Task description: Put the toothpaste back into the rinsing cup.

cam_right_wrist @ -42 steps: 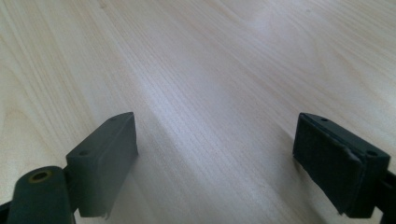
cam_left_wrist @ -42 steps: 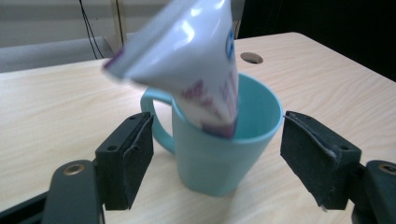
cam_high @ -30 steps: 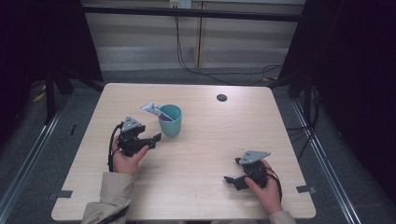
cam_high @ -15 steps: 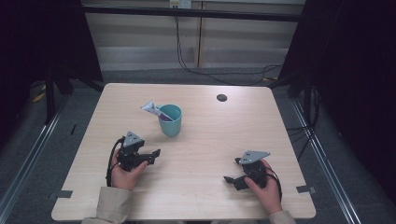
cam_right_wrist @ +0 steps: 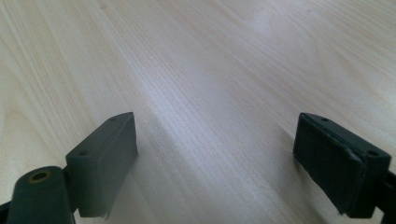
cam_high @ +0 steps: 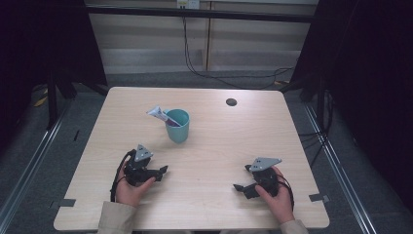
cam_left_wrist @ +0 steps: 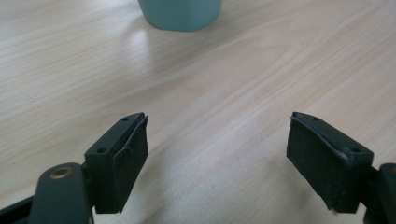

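Table point(cam_high: 219, 146): light wood, bare apart from what follows. Landmark is the teal cup point(cam_high: 178, 125), upright, left of the table's centre.

Tube point(cam_high: 161, 115): white with a purple end, standing tilted inside the cup, top leaning out over the rim toward the far left.

Dark round hole point(cam_high: 231, 102): in the tabletop, right of the cup and slightly farther back, well apart from it.

Left gripper point(cam_high: 160, 170): near side of the cup, a little left of it, not touching. Hand wraps it from below, forearm entering from the bottom edge, jaws aimed right along the tabletop. Jaws spread wide, nothing between them.

Right gripper point(cam_high: 238, 187): well apart from the cup, toward the near right. Hand low on the table, jaws aimed left toward the other gripper. Jaws also apart, nothing between.

Nothing lies between either gripper and the cup.

View differences: high view gives the tube and hole. Left gripper view catches the cup's base point(cam_left_wrist: 180, 14) at the top edge, bare wood between the pads point(cam_left_wrist: 126, 158). Right gripper view: wood grain between its pads point(cam_right_wrist: 105, 158).
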